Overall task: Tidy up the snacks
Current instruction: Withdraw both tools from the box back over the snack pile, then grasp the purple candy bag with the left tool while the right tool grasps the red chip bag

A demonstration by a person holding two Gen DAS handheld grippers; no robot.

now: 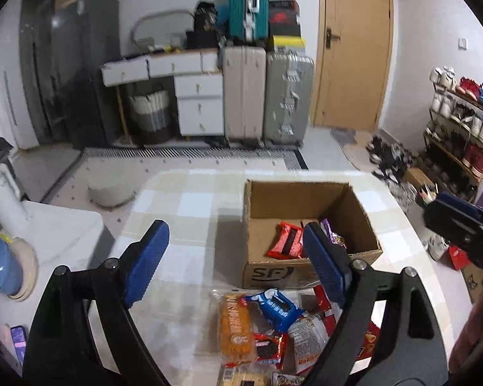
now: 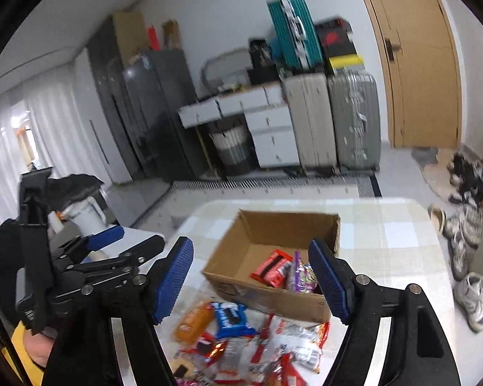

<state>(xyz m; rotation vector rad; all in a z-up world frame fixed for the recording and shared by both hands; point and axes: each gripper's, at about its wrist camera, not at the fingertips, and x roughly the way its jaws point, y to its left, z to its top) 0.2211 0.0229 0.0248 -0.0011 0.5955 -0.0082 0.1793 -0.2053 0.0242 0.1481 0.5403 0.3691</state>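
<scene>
An open cardboard box [image 1: 364, 222] [image 2: 232, 251] stands on the checked tablecloth. Inside it lie a red snack pack [image 1: 285, 239] [image 2: 272, 267] and a purple one [image 1: 333, 233] [image 2: 301, 276]. In front of the box is a loose pile of snacks: an orange pack [image 1: 235, 328] [image 2: 193, 320], a blue cookie pack [image 1: 275, 307] [image 2: 230, 320], red and white wrappers [image 2: 293, 344]. My left gripper [image 1: 238, 262] is open above the pile, with nothing between its blue pads. My right gripper [image 2: 252, 281] is open too, held above the pile and the box's near wall, empty.
The table [image 1: 183, 199] ends at a rounded far edge. Left of it stand a white counter with bowls [image 1: 3, 267] and a white jug [image 2: 87, 215]. Suitcases [image 1: 267, 96], drawers, a door and a shoe rack [image 1: 460, 128] line the back of the room.
</scene>
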